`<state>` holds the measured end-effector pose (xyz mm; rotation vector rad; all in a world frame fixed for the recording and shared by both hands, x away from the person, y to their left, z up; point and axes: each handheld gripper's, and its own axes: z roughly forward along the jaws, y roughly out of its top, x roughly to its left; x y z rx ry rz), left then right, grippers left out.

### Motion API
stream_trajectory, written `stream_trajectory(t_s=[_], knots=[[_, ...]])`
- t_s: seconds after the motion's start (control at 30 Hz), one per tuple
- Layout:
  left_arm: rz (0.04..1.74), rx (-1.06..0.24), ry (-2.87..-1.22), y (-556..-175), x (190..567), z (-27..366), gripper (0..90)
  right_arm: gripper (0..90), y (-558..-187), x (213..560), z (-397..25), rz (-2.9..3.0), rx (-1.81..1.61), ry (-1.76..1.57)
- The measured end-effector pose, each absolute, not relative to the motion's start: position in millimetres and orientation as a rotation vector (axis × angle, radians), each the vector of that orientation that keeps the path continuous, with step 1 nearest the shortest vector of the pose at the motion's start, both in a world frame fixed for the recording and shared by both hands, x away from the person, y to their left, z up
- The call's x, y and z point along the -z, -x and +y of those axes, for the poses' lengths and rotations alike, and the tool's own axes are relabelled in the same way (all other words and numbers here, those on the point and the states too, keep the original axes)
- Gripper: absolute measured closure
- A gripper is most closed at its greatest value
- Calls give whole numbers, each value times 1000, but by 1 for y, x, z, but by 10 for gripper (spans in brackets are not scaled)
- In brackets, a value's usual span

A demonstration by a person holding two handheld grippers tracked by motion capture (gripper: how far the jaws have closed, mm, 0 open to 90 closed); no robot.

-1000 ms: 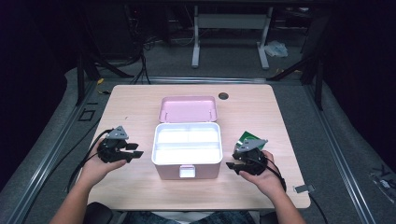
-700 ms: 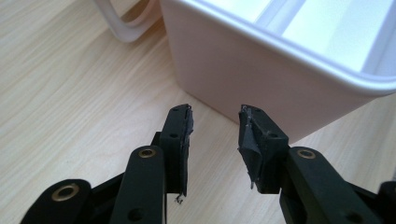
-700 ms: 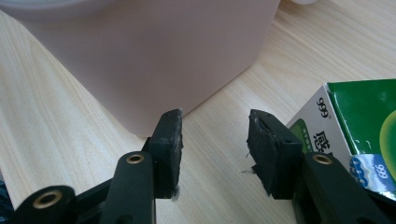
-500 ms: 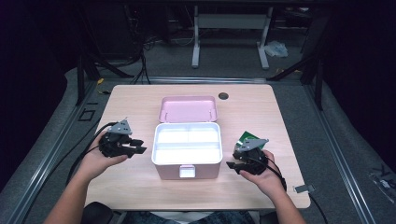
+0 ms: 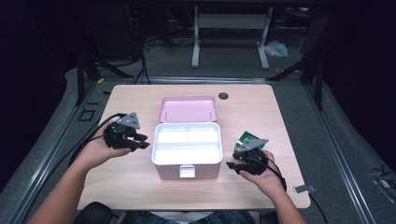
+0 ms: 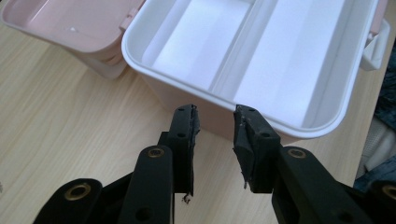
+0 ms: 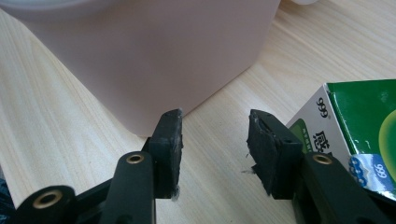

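A pink box (image 5: 187, 169) stands open in the middle of the table, its pink lid (image 5: 188, 109) swung back. Inside, a white tray (image 5: 187, 142) (image 6: 261, 60) has two bare compartments. My left gripper (image 5: 140, 141) (image 6: 215, 114) is held above the table just left of the box, open, jaws pointing at its left wall. Right of the box, my right gripper (image 5: 232, 167) (image 7: 215, 119) is open close to the pink side wall (image 7: 154, 51). A green and white carton (image 5: 247, 138) (image 7: 359, 126) lies beside its right jaw.
The wooden table (image 5: 130, 182) has a round cable hole (image 5: 223, 96) at the back right. A small grey tag (image 5: 303, 189) sits at the front right corner. Cables trail from the left gripper over the table's left edge. Dark floor and stand legs lie beyond.
The left gripper has lifted and moved right, closer to the box's left wall. The right gripper has stayed where it was.
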<state>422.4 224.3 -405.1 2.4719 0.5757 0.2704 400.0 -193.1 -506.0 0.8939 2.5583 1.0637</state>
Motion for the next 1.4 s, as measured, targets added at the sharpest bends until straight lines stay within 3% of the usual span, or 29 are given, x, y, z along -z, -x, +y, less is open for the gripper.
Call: stream_trajectory(t_s=[0.1, 0.83, 1.4], knots=[[547, -215, -2466, -428, 399, 220, 703, 549, -400, 506, -194, 2558, -1065, -898], [429, -171, -2535, -449, 385, 181, 752, 548, -401, 508, -194, 2570, -1065, -904], [316, -135, -2615, -461, 395, 132, 788, 548, -401, 508, -194, 2574, -1062, -896]])
